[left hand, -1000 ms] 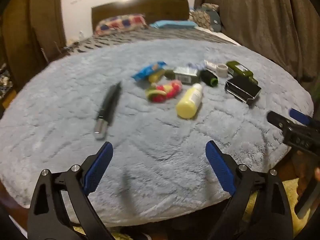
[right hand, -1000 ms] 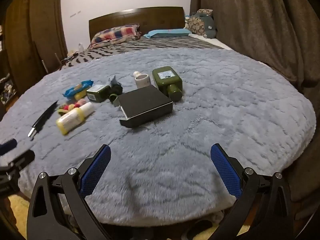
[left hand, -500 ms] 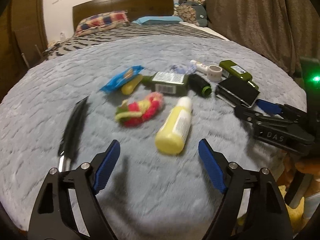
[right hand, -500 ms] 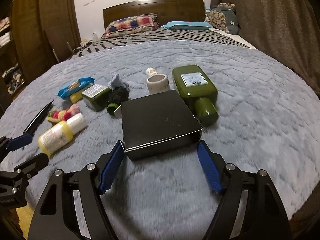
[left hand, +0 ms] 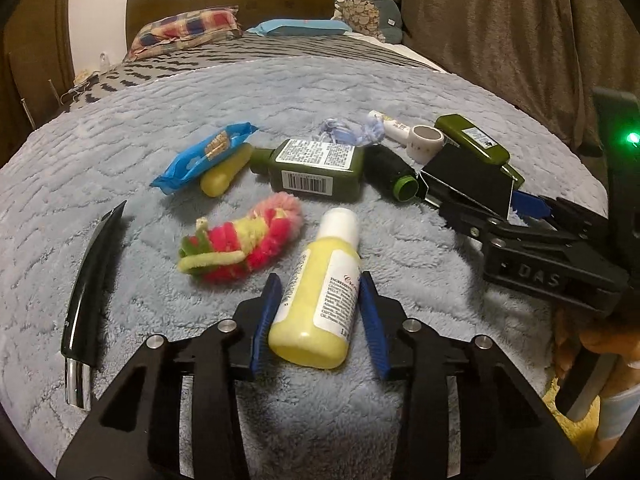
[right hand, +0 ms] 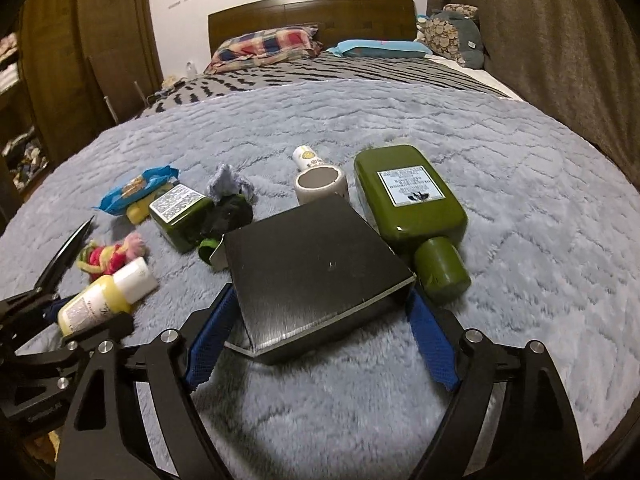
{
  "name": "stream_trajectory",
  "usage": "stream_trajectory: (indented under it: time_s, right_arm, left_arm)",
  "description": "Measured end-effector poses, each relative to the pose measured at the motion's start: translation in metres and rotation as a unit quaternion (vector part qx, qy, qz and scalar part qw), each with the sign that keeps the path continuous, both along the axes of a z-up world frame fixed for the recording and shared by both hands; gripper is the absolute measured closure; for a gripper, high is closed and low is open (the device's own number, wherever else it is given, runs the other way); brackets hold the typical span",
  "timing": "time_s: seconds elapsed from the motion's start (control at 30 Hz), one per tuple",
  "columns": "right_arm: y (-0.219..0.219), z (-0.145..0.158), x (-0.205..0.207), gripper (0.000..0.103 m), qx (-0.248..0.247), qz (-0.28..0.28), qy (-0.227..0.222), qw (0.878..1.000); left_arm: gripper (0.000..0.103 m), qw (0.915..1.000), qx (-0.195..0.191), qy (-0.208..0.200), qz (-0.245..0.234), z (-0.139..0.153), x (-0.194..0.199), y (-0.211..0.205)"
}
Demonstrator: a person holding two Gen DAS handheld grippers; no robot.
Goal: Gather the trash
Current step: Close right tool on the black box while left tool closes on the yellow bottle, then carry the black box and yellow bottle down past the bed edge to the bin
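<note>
A yellow bottle [left hand: 320,292] with a white cap lies on the grey-blue blanket [left hand: 280,96]. My left gripper [left hand: 320,292] is shut on the bottle, a blue pad on each side. It also shows in the right wrist view [right hand: 100,300]. A black box [right hand: 316,268] lies by a large green bottle [right hand: 412,200]. My right gripper [right hand: 320,312] is open, its blue pads on either side of the box's near end, the left one close against it. The box also shows in the left wrist view [left hand: 468,180].
Also on the blanket are a second green bottle [left hand: 320,168], a blue snack wrapper [left hand: 204,156], a pink and yellow fuzzy toy [left hand: 240,248], a black pen-like tool [left hand: 92,280], a dark tube with a green cap [left hand: 392,176] and a white cup [right hand: 320,184]. Pillows and a headboard lie beyond.
Both grippers moved forward. The left one narrowed and closed on the yellow bottle. The right one came around the black box's near end, still open.
</note>
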State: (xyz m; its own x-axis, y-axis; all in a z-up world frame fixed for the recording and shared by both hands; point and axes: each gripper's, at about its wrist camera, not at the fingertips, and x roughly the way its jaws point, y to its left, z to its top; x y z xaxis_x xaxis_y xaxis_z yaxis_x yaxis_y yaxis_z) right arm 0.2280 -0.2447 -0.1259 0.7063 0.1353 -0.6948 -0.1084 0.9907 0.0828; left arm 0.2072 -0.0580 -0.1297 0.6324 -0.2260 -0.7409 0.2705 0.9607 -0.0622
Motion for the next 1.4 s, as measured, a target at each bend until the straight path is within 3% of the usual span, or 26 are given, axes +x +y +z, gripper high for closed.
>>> stream_trajectory:
  time_s: [0.07,0.4,0.87,1.13,1.4]
  right_arm:
    - [0.001,0.000,0.002,0.021,-0.002,0.000,0.000,1.000]
    - [0.001,0.009,-0.040,0.022,0.007,-0.008,-0.011,1.000]
    - [0.017,0.051,-0.175,0.023,0.009,0.012,-0.063,0.998]
    - [0.029,0.030,-0.219,0.023,0.004,0.025,-0.015,1.000]
    - [0.031,-0.007,-0.237,0.023,0.007,0.030,0.050,0.998]
  left_arm:
    - [0.074,1.0000,0.000,-0.001,-0.002,0.001,-0.003,0.001]
    - [0.074,0.9999,-0.002,-0.010,-0.003,0.012,-0.040,0.010]
    - [0.074,0.9983,-0.026,-0.051,0.013,0.040,-0.154,0.038]
    - [0.074,0.9993,-0.023,-0.025,0.012,0.021,-0.198,0.044]
    - [0.074,0.9992,-0.019,0.035,0.006,-0.019,-0.214,0.046]
